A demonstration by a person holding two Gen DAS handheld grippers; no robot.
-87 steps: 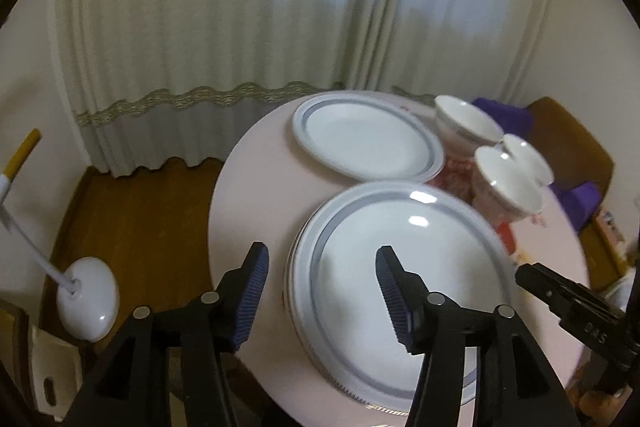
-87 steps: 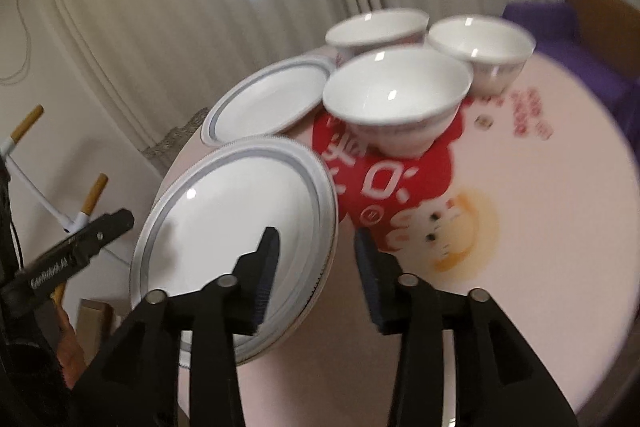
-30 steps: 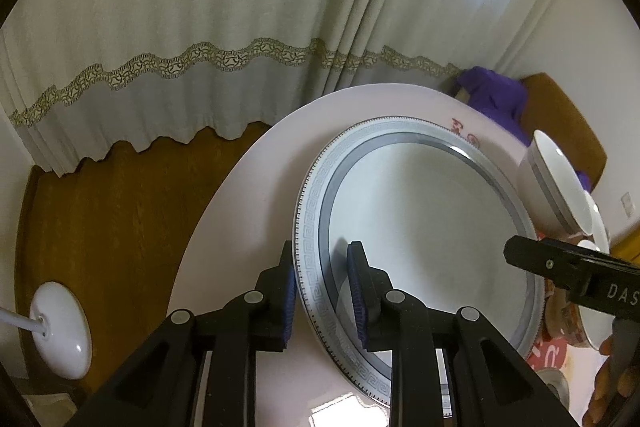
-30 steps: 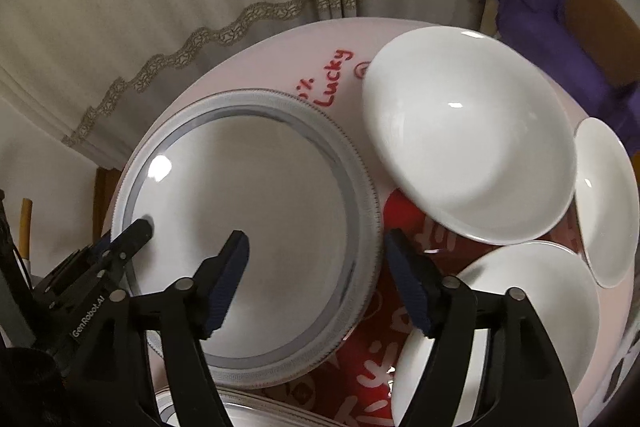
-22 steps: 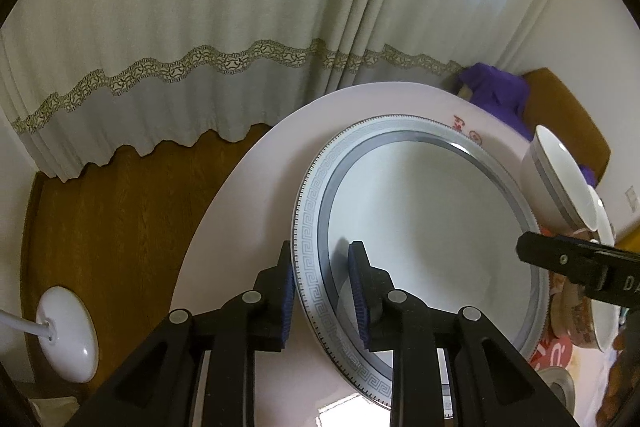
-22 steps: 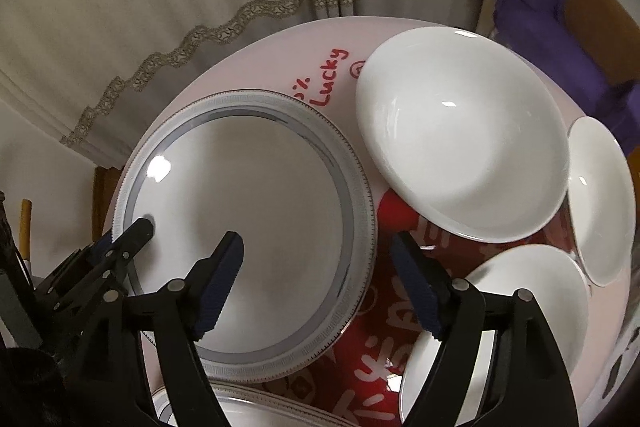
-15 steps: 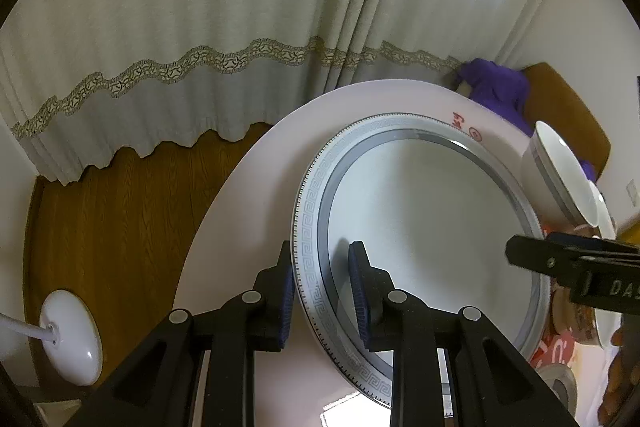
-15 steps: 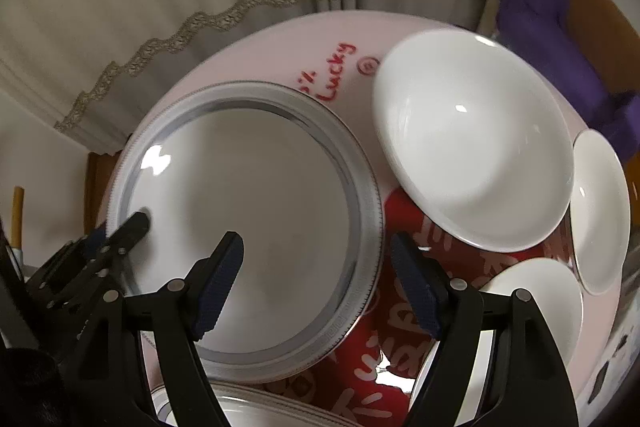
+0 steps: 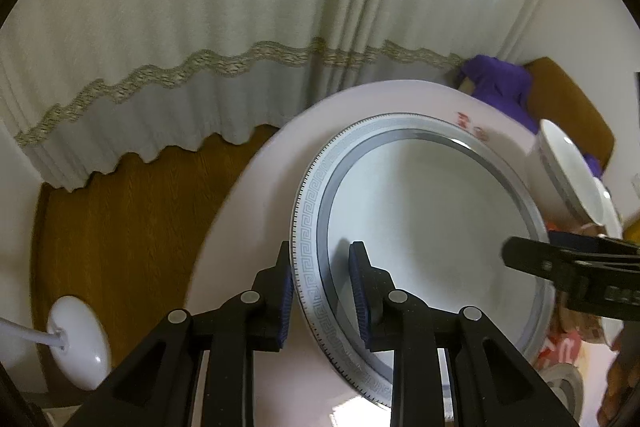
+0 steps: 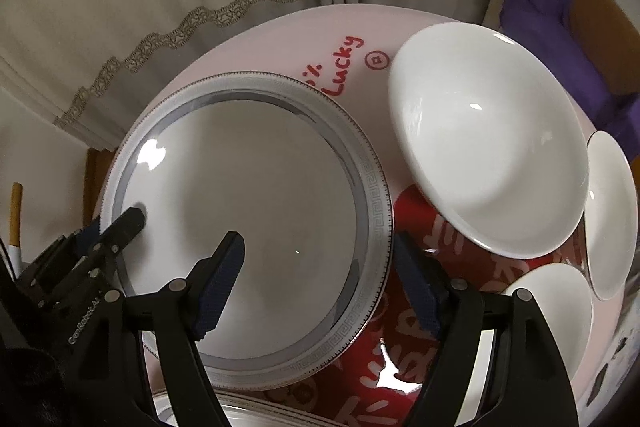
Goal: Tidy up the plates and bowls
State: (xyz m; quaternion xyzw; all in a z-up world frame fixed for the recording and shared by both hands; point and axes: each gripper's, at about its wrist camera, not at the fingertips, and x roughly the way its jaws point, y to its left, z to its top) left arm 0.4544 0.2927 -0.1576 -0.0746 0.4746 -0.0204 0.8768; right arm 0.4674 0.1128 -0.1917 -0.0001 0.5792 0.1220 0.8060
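A white plate with a grey key-pattern rim (image 9: 424, 223) lies on the round pink table (image 9: 248, 227). My left gripper (image 9: 322, 275) is shut on its left rim, one finger under and one on top. In the right wrist view the same plate (image 10: 248, 211) fills the middle, and the left gripper's fingertips (image 10: 130, 221) pinch its left edge. My right gripper (image 10: 320, 267) is open, its jaws straddling the plate's right rim without touching. Three white bowls stand to the right: a large one (image 10: 488, 155), one (image 10: 612, 211) and one (image 10: 556, 303).
Another grey-rimmed plate (image 10: 256, 415) peeks in at the bottom edge. A red printed mat (image 10: 400, 355) covers the table's middle. A purple cloth (image 10: 560, 39) lies on a brown chair behind. Curtains hang behind; a white lamp base (image 9: 76, 341) stands on the wooden floor.
Both grippers moved from the near plate stack to the far plate. My left gripper has closed on its left rim. The right gripper has opened wider around its right rim.
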